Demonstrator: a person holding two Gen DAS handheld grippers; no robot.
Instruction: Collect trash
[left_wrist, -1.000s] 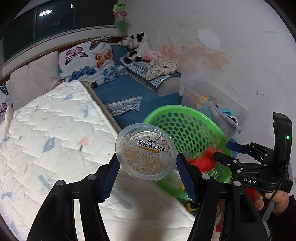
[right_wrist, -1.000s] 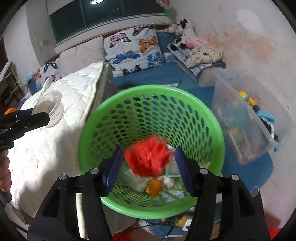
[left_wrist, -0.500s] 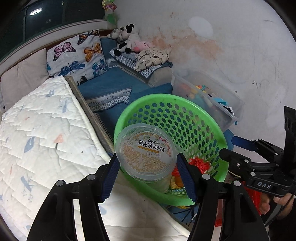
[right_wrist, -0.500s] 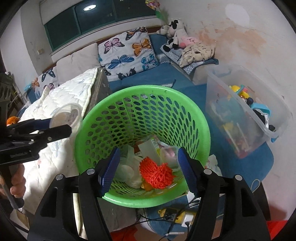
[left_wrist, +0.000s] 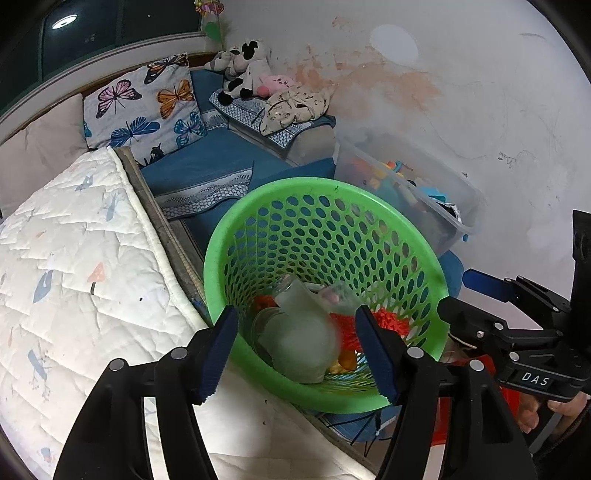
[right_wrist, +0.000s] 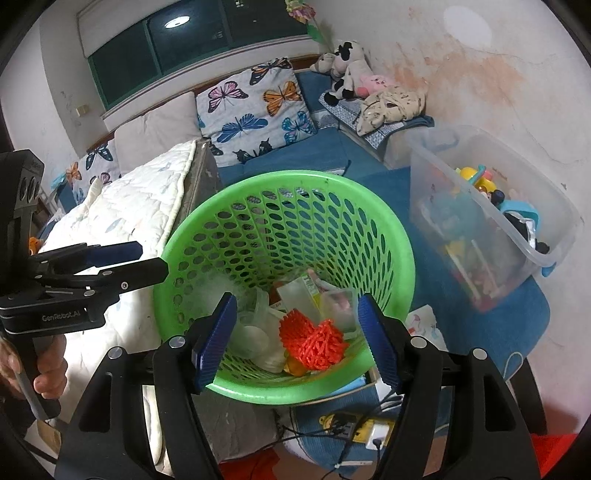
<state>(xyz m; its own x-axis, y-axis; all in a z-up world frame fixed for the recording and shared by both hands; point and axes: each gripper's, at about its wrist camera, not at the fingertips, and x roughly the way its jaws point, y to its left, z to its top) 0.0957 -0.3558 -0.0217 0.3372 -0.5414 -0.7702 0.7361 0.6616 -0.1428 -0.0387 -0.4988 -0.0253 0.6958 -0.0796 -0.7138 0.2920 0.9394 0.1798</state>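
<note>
A green perforated basket (left_wrist: 280, 206) stands beside the bed and also shows in the right wrist view (right_wrist: 229, 206). It holds trash: a clear plastic cup (left_wrist: 299, 343), blurred as if falling, a red foam net (right_wrist: 314, 341), clear containers (right_wrist: 255, 332) and a small carton (right_wrist: 306, 291). My left gripper (left_wrist: 297, 354) is open and empty just above the basket's near rim; it shows from the side in the right wrist view (right_wrist: 144, 260). My right gripper (right_wrist: 295, 336) is open and empty over the basket, and shows at the right of the left wrist view (left_wrist: 458, 291).
A white quilted mattress (left_wrist: 74, 258) lies left of the basket. A clear storage bin of toys (right_wrist: 491, 221) stands right of it by the stained wall. Butterfly pillows (right_wrist: 255, 110) and plush toys (right_wrist: 347, 70) are behind. Cables and a power strip (right_wrist: 354, 430) lie on the floor.
My left gripper moved over the basket, opened and let go of the clear lidded cup, which now drops into the basket. The red net has settled at the bottom.
</note>
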